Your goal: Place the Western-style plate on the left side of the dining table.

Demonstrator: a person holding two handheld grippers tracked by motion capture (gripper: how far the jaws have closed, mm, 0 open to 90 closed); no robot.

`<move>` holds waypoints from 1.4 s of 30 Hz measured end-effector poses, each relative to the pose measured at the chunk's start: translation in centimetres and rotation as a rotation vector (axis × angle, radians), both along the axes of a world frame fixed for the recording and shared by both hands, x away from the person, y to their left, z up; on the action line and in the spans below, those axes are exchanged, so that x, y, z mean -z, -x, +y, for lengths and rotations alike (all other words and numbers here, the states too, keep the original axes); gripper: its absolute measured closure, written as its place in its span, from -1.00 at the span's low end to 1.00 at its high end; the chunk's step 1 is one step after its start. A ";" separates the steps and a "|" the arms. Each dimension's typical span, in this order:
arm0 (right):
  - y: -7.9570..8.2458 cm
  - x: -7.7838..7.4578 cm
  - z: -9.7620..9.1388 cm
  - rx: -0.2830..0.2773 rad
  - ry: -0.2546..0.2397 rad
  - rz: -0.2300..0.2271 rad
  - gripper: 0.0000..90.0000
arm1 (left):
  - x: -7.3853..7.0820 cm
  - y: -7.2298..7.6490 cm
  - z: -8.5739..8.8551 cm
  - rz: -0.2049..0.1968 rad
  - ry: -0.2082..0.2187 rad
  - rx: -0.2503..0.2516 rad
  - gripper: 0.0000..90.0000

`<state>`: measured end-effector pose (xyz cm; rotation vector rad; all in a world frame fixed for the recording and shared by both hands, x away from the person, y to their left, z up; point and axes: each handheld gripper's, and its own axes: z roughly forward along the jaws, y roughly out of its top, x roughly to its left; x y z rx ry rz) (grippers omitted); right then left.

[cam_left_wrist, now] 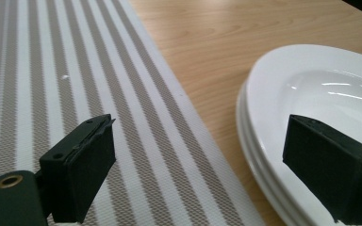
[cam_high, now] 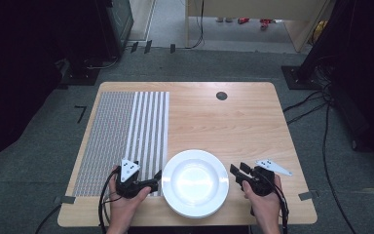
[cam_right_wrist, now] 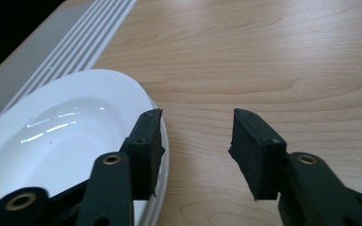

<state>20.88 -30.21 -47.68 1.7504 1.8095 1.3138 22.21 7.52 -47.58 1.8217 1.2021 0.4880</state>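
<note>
Plates (cam_high: 195,182), looks like two or three white ones stacked, sit at the near edge of the table (cam_high: 233,117), dead centre between both hands. Left gripper (cam_high: 157,181) has its jaws spread wide, one pad hanging over the stack's left rim and the other over the striped placemat (cam_high: 126,136), nothing pinched. Right gripper (cam_high: 239,170) is just off the stack's right side, jaws partway apart with only bare wood between them; its inner jaw sits right beside the rim, not clamping it as far as I can tell.

If the idea is to lift the stack, I'd get each rim properly between the pads first. From the left gripper view the rims are layered, so decide whether you're grabbing the top plate or the lot, because a shallow pinch on glazed china will probably slip. Close both sides evenly and keep it level coming up, or the plates could slide off each other.

Placemat lies touching or nearly touching the stack's left edge, running to the table's far side, fine weave on its outer half and bold stripes nearer the plates. Far beyond the stack there's a dark cable hole (cam_high: 221,95) in the wood. Grey carpet (cam_high: 214,63) around the table, cables (cam_high: 316,102) trailing off right of it.
</note>
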 end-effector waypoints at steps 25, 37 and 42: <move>1.2 2.2 1.2 -0.084 -0.141 -0.016 0.74 | 1.4 1.6 -3.0 0.100 0.055 0.103 0.17; 1.4 2.8 0.3 -0.038 -0.337 0.050 0.78 | 1.5 1.6 -2.9 0.090 0.060 0.098 0.19; 1.5 2.8 0.0 -0.028 -0.365 0.047 0.85 | 1.5 1.6 -2.9 0.091 0.063 0.097 0.20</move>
